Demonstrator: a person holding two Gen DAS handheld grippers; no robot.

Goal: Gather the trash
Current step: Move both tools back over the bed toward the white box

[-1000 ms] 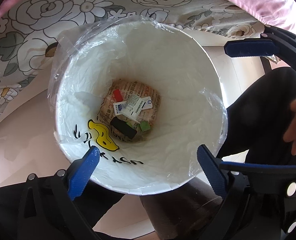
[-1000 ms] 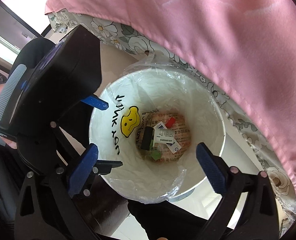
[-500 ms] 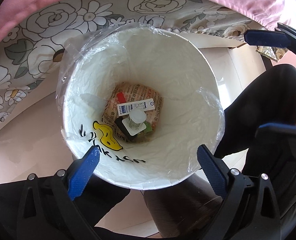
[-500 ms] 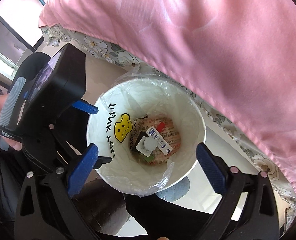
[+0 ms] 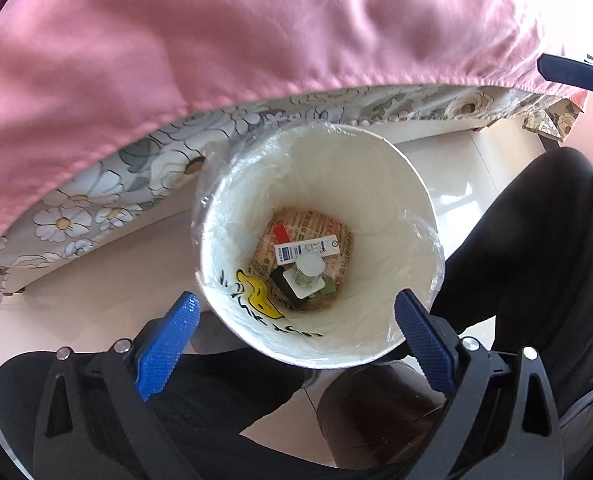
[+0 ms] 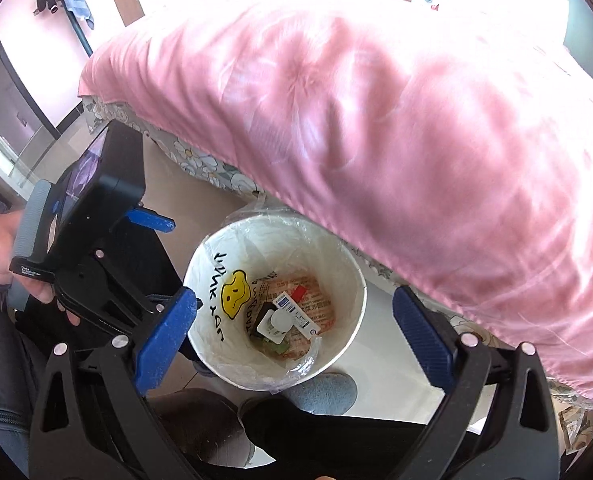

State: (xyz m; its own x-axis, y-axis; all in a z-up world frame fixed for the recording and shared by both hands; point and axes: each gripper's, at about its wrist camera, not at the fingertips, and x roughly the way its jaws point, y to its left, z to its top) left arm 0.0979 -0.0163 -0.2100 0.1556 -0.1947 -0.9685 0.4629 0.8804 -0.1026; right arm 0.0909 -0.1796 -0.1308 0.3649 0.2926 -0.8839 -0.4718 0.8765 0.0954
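Where the floor meets the bed, one white trash bin [image 5: 376, 184] stands lined with a clear plastic bag [image 5: 420, 232], a yellow smiley face [image 6: 235, 294] and black lettering printed on its inner wall. A pink quilt [image 6: 396, 120] hangs over the bed's edge above the bin, with a floral sheet [image 5: 108, 184] showing beneath it; the quilt overhangs part of the bin's rim in the right wrist view. At the bottom of the bin lies the collected trash: one printed brownish wrapper [image 5: 336, 236], one long white box with a blue label [image 5: 306, 249], one small red piece [image 5: 281, 235], one black piece [image 5: 282, 282], one green piece [image 5: 329, 287], and one small clear bottle with a white cap [image 5: 308, 270] resting on a white card, though the pile is small and partly overlapped, so there may be more. The left hand-held gripper [image 5: 294, 322] hovers above the bin with its blue pads spread wide and nothing between them. The right hand-held gripper [image 6: 294, 326] is likewise released and empty over the bin. The person's dark-trousered legs [image 5: 536, 260] flank the bin, and a grey slipper [image 6: 322, 394] sits just beside its base.
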